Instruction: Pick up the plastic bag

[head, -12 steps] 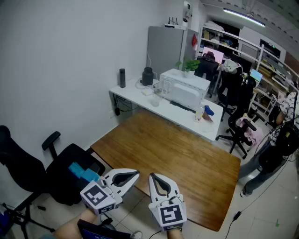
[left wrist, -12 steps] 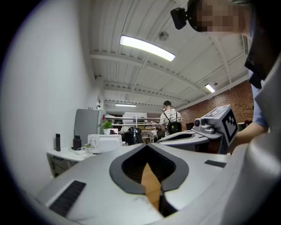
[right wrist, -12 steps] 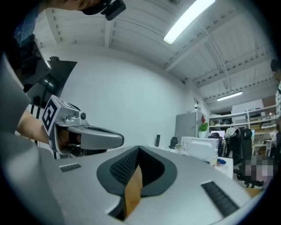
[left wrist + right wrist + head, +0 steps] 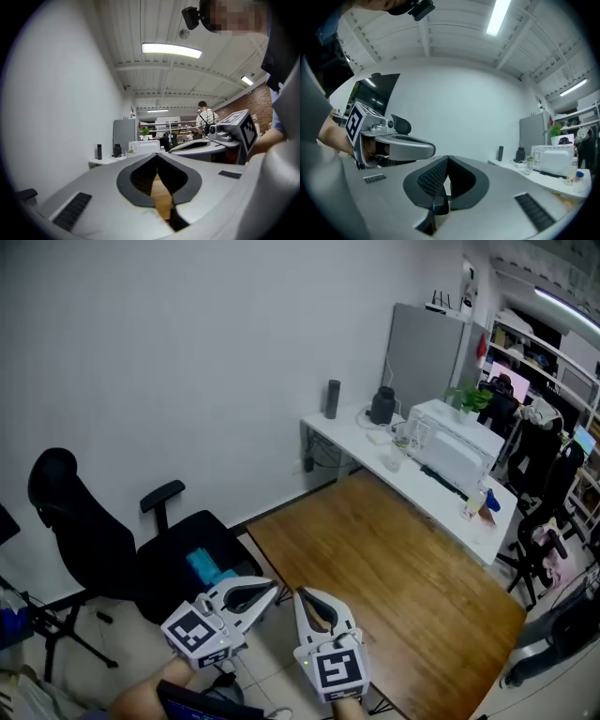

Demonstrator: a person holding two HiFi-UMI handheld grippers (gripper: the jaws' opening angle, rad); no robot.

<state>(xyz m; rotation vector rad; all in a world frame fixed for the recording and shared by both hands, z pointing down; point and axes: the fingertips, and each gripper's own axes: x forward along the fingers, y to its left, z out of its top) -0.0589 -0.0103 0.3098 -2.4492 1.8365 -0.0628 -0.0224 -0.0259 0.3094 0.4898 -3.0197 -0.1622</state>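
Blue material (image 4: 208, 566), likely the plastic bag, is lying on the office chair seat (image 4: 169, 585) just left of the nearer left gripper (image 4: 267, 592); it and the right gripper (image 4: 305, 599) are clenching nothing.

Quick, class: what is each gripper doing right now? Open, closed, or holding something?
Left gripper: closed, jaw tips together, holding nothing.
Right gripper: closed, jaw tips together, holding nothing.

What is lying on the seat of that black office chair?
A light blue thing lies on the chair's seat; what it is cannot be told. The left tongs cover the seat's near edge, so anything there is hidden.
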